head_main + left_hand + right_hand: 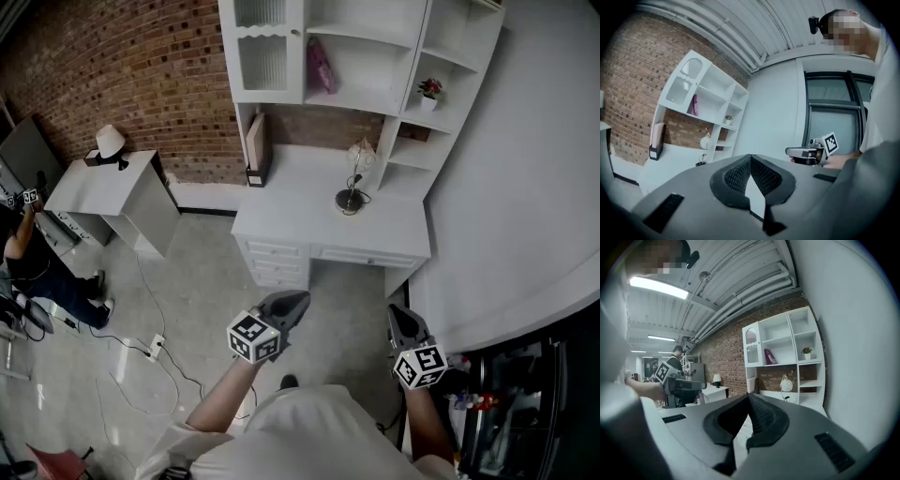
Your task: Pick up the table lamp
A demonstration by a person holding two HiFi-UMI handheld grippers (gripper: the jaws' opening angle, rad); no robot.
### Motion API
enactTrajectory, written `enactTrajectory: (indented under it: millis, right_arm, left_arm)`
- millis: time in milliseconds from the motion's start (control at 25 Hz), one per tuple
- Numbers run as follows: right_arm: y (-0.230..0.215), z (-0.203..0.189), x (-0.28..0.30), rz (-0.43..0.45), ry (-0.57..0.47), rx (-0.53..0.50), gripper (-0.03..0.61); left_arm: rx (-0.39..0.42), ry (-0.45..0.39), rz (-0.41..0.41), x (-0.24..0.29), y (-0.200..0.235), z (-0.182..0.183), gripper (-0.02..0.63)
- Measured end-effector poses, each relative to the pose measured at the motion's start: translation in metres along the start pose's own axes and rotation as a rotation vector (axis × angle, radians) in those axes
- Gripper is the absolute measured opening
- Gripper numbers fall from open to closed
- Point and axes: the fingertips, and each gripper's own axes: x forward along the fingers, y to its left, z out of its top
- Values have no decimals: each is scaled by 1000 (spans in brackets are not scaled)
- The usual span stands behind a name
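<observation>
A small table lamp (354,178) with a pale rounded shade and a dark round base stands on the white desk (300,211), near its right rear. It also shows in the left gripper view (706,142) and the right gripper view (786,384). My left gripper (286,305) and right gripper (405,322) hover over the floor in front of the desk, well short of the lamp. Both are shut with nothing between the jaws. The left gripper's tips (750,157) and the right gripper's tips (749,395) point roughly level toward the desk.
White shelving (375,56) over the desk holds a pink item and a potted plant (429,91). A brown file holder (255,150) stands at the desk's left rear. A white side cabinet (112,192) carries another lamp (111,142). Cables (150,352) cross the floor; a person (37,262) stands far left.
</observation>
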Motion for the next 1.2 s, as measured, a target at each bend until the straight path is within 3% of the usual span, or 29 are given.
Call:
enactTrajectory:
  millis: [400,760,1200]
  right_arm:
    - [5,6,6,20,-6,-12,11]
    - [6,5,15,-21,-4,10,14]
    - [14,7,31,-48,-3,20,121]
  left_arm:
    - [-10,-8,-1,0,5,6,14]
    - [-30,-11,-2,-5,15,8,15]
    - [-65,-4,1,-11,45,7,107]
